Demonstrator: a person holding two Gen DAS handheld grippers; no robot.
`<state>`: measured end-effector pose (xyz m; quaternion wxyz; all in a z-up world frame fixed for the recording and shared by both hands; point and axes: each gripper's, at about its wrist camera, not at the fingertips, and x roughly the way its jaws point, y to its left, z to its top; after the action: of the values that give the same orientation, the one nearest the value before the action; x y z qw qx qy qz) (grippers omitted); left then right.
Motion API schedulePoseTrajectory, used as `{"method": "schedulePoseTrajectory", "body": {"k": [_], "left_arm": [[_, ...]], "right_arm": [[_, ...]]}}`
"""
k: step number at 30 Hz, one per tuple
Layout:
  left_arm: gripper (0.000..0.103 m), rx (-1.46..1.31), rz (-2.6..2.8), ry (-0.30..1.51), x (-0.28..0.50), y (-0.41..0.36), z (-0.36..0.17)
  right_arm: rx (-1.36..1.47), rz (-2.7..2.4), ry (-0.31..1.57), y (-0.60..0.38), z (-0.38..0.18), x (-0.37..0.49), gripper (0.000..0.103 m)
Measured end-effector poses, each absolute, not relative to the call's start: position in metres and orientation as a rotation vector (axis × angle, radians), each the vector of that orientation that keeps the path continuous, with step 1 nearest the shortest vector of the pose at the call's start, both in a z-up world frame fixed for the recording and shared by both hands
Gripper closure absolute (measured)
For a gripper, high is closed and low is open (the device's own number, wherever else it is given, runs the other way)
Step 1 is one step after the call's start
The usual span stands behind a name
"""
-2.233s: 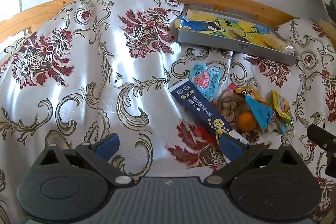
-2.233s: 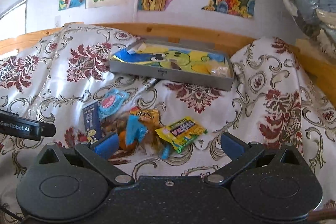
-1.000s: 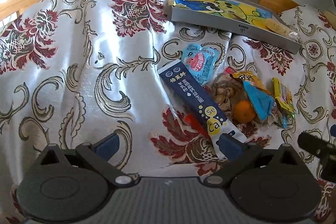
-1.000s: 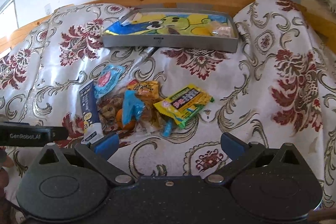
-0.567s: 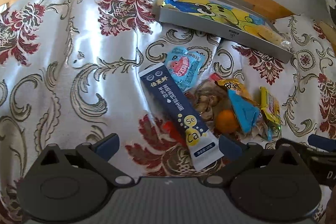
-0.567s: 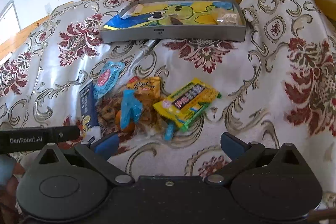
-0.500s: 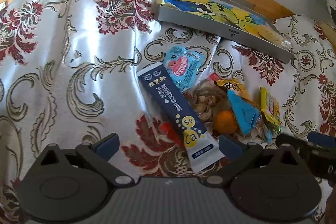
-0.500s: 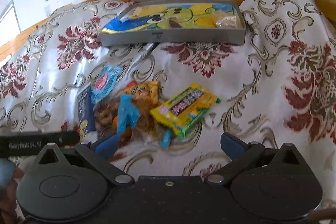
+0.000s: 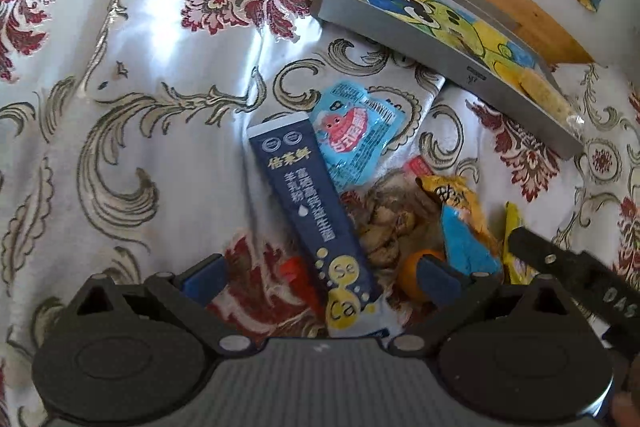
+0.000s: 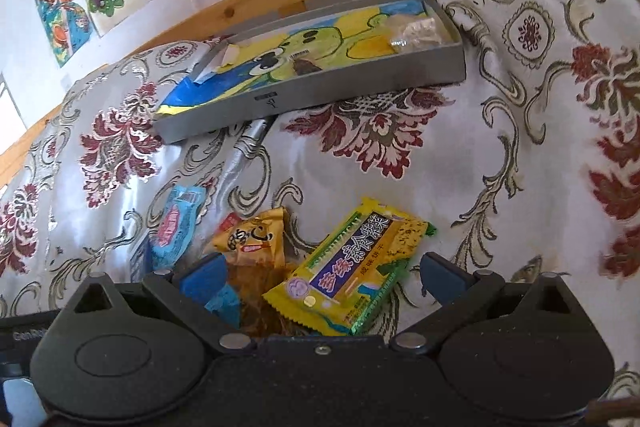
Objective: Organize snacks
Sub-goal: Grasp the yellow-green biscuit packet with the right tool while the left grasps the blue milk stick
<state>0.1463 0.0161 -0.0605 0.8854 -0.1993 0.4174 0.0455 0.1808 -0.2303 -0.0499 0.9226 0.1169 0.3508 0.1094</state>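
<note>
Both grippers lower over the snack pile (image 10: 312, 267); grey tray (image 10: 360, 87) with one packet (image 10: 416, 29).

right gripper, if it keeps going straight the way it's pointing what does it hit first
Most likely the yellow-green biscuit packet. It lies between the open fingers of the right gripper, right ahead of the camera. The orange snack bag sits just left of that line. Depth is hard to judge through the fisheye.

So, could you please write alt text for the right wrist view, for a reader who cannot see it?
The open right gripper hangs low over a yellow-green biscuit packet in a snack pile on a floral satin cloth. An orange crinkled packet lies beside it, with a shallow grey tray beyond.
</note>
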Motion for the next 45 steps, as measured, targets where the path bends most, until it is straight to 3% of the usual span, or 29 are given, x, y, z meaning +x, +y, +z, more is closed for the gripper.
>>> {"method": "schedulePoseTrajectory", "body": {"k": [5, 10, 18, 22, 32, 39, 45], "left_arm": [[0.004, -0.452, 0.069, 0.846, 0.152, 0.012, -0.062], [0.02, -0.45, 0.082, 0.864, 0.156, 0.01, -0.068], [0.03, -0.466, 0.11, 0.875, 0.157, 0.014, -0.072], [0.038, -0.479, 0.134, 0.873, 0.154, 0.017, -0.073], [0.048, -0.476, 0.124, 0.875, 0.149, 0.021, -0.071], [0.052, -0.489, 0.106, 0.869, 0.142, 0.023, -0.069], [0.066, -0.52, 0.111, 0.874, 0.135, 0.031, -0.071]], "right_arm": [[0.266, 0.193, 0.712, -0.231, -0.057, 0.188, 0.004], [0.275, 0.169, 0.728, -0.235, -0.062, 0.193, 0.008], [0.268, 0.177, 0.74, -0.232, -0.067, 0.197, 0.019], [0.262, 0.197, 0.742, -0.229, -0.067, 0.198, 0.029], [0.268, 0.27, 0.755, -0.222, -0.064, 0.195, 0.048], [0.253, 0.32, 0.754, -0.217, -0.061, 0.186, 0.051], [0.223, 0.374, 0.758, -0.21, -0.054, 0.171, 0.052]]}}
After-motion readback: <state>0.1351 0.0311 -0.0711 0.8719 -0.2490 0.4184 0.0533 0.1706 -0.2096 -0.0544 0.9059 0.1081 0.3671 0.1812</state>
